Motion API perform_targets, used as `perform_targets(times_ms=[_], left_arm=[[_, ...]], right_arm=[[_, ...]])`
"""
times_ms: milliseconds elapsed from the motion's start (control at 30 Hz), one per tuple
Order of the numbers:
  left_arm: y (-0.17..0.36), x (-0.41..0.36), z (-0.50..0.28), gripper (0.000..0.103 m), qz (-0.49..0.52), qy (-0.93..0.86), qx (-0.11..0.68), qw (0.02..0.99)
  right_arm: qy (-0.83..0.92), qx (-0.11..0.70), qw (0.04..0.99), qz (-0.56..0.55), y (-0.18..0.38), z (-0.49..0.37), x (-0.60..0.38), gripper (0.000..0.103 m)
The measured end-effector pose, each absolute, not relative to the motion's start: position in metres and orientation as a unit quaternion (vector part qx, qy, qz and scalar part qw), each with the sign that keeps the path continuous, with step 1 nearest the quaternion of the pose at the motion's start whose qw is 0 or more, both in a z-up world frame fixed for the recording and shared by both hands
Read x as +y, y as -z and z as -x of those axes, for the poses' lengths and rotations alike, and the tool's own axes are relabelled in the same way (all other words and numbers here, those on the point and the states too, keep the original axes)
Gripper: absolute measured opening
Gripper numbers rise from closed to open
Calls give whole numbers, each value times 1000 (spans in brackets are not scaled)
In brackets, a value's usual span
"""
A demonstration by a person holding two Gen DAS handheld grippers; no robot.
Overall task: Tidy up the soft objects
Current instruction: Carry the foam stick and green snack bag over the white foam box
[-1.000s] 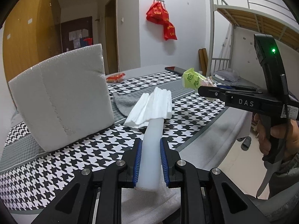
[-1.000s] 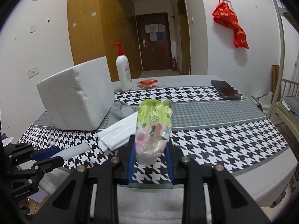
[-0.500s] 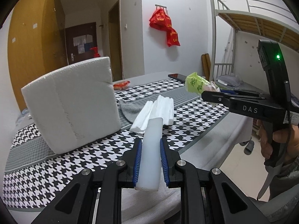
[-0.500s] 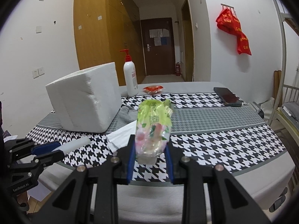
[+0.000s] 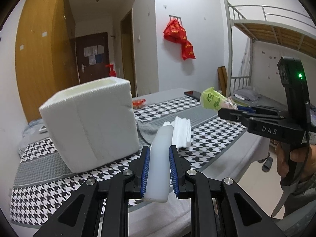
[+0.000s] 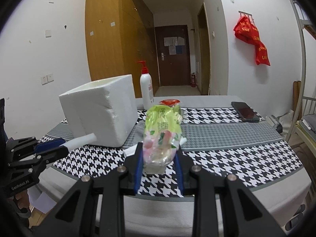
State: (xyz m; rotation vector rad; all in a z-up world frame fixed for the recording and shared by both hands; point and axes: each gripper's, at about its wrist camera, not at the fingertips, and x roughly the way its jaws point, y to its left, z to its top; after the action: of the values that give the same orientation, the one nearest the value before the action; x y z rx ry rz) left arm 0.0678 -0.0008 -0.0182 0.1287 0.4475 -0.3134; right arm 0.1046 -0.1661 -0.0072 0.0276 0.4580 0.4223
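Note:
My left gripper (image 5: 158, 158) is shut on a white foam stick (image 5: 161, 154) that juts forward above the table's near edge. The right gripper (image 6: 158, 154) is shut on a green and pink plastic snack bag (image 6: 163, 130), held in the air. From the left wrist view that same bag (image 5: 213, 99) pokes out of the right gripper (image 5: 230, 112) at the right. The left gripper (image 6: 59, 148) with the stick (image 6: 83, 140) shows at the left of the right wrist view. An open white foam box (image 5: 90, 122) (image 6: 100, 116) stands on the checked table. Beside it lie white foam sheets (image 5: 182, 132) and a grey cloth (image 5: 146, 130).
A pump bottle (image 6: 146, 87) with a red top, a red packet (image 6: 169, 102) and a dark phone (image 6: 245, 111) sit toward the table's far side. A metal bunk bed (image 5: 266, 29) stands at the right. A hand (image 5: 292, 160) holds the right gripper's handle.
Both grippers have risen with their loads still held. The foam box's open top now shows, and the views tilt up toward the room.

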Motion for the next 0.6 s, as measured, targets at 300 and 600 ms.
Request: perform_targets(times_ms=[300, 600], left_arm=[[5, 8, -67, 22, -60, 130, 202, 969], [-5, 23, -62, 22, -53, 98, 189, 976]], right_arm=[[-233, 213, 949, -5, -2, -104, -152, 33], [-268, 208, 941, 5, -7, -109, -133, 33]])
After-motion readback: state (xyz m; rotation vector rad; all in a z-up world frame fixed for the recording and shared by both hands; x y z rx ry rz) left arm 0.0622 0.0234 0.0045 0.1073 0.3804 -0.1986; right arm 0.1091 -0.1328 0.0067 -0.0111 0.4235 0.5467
